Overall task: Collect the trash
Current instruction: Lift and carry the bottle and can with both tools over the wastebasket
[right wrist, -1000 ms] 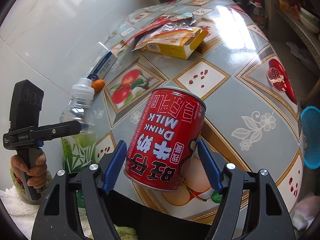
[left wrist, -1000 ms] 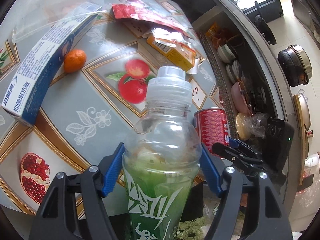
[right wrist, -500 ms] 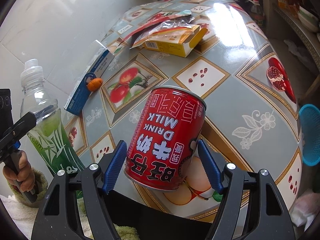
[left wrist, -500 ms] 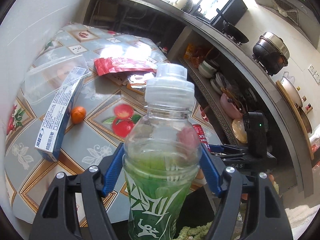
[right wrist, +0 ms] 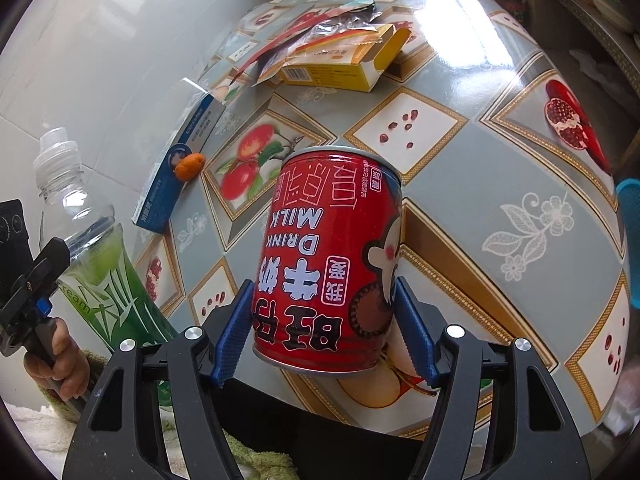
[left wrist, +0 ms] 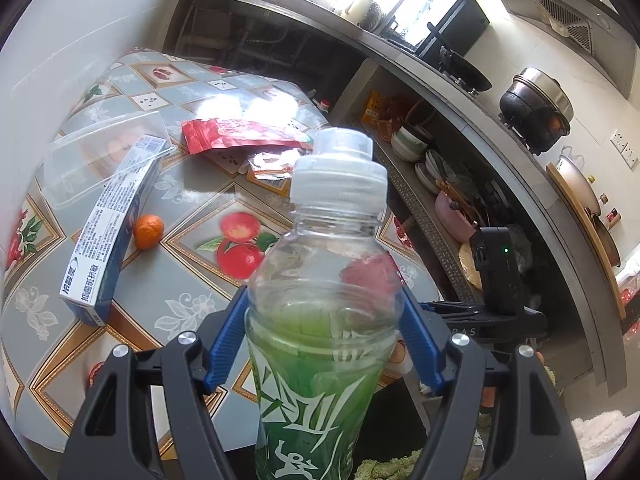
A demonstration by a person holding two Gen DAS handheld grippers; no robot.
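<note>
Left gripper (left wrist: 324, 344) clamps the bottle (left wrist: 320, 320) mid-frame; right gripper (right wrist: 326, 336), jaws just closing, apparently grips the can (right wrist: 328, 264).

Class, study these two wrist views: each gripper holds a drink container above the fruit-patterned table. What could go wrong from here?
1. The red can sits tilted between the right gripper fingers, which have just been closing; it might slip or dent.
2. The bottle in the left gripper is gripped low and stands tall, so it could tip if swung.
3. The two grippers are close; the bottle and can might collide.
</note>
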